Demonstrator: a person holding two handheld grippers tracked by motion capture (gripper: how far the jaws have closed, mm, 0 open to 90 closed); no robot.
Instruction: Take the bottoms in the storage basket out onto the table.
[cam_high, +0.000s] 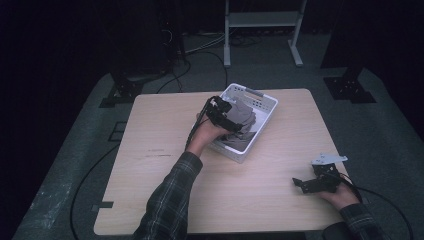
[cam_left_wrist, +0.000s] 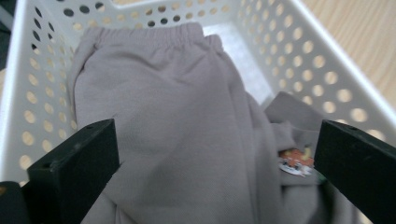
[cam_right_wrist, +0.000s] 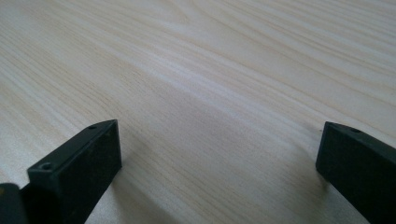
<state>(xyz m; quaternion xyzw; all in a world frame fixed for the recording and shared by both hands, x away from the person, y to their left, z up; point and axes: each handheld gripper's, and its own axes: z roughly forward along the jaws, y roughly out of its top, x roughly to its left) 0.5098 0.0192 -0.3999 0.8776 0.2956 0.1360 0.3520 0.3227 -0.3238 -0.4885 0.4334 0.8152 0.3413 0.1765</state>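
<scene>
The pale wooden bench (cam_high: 165, 200) is seen from above with a white perforated plastic basket (cam_high: 263, 102) set a little beyond its middle, turned at an angle to the bench edges. Inside the basket a grey sweatshirt-fabric garment with an elastic waistband (cam_left_wrist: 177, 116) is bundled, and it is this garment on which the work in hand is judged to turn.

In the left gripper view the garment is found directly ahead of and below the jaws, its long axis running away from them towards the far basket wall, where the gathered waistband is pressed against the perforated side. A small orange and white printed label (cam_left_wrist: 295, 164) is tucked among the folds close to one of the jaws (what it reads cannot be made out).

The left gripper (cam_high: 226, 116) is held over the near end of the basket with its jaws spread wide; cloth lies between and beneath them, but no pressing of the pads on it is seen, so nothing is gripped. The right gripper (cam_high: 315, 182) is rested well apart at the near right corner of the bench, its jaws likewise spread wide over bare wood (nothing lies between them). The left hand is therefore by far the nearer to the garment, and any next grasp is judged to fall to it.
</scene>
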